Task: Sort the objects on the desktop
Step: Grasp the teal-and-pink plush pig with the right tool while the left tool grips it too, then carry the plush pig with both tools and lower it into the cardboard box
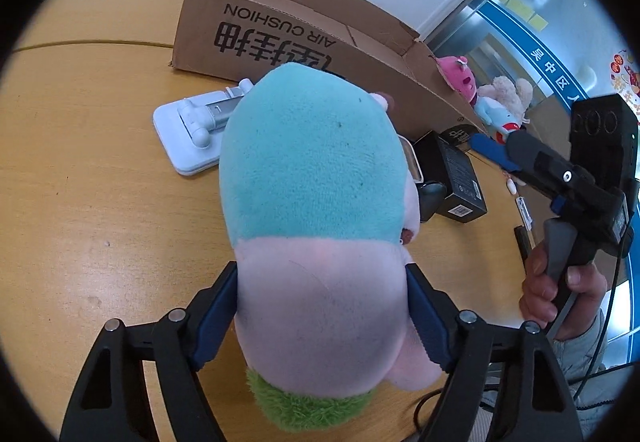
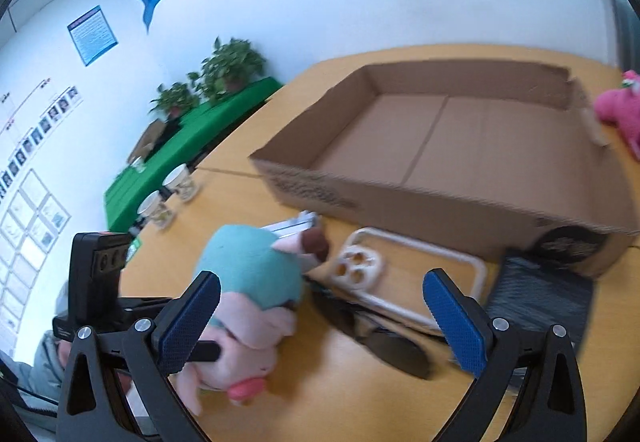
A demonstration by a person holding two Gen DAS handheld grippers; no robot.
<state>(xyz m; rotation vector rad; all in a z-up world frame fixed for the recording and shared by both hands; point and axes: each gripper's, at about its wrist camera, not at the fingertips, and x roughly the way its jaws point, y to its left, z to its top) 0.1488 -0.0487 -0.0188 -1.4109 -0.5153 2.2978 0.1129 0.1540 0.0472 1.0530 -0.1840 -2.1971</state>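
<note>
My left gripper point(image 1: 322, 316) is shut on a teal and pink plush toy point(image 1: 316, 201), held over the wooden table point(image 1: 80, 161); the toy also shows in the right wrist view point(image 2: 248, 282). My right gripper point(image 2: 320, 318) is open and empty above the table, and it shows at the right in the left wrist view point(image 1: 490, 145). An open cardboard box point(image 2: 440, 129) marked AIR CUSHION stands behind, and it looks empty inside; it also shows in the left wrist view point(image 1: 280, 33).
A white phone stand point(image 1: 192, 129), a black box point(image 1: 456, 177), a black computer mouse point(image 2: 380, 338) and a white-framed item point(image 2: 400, 266) lie before the box. A pink plush point(image 2: 620, 109) and other plush toys point(image 1: 500, 101) sit beyond it. Two paper cups point(image 2: 168, 193) stand far left.
</note>
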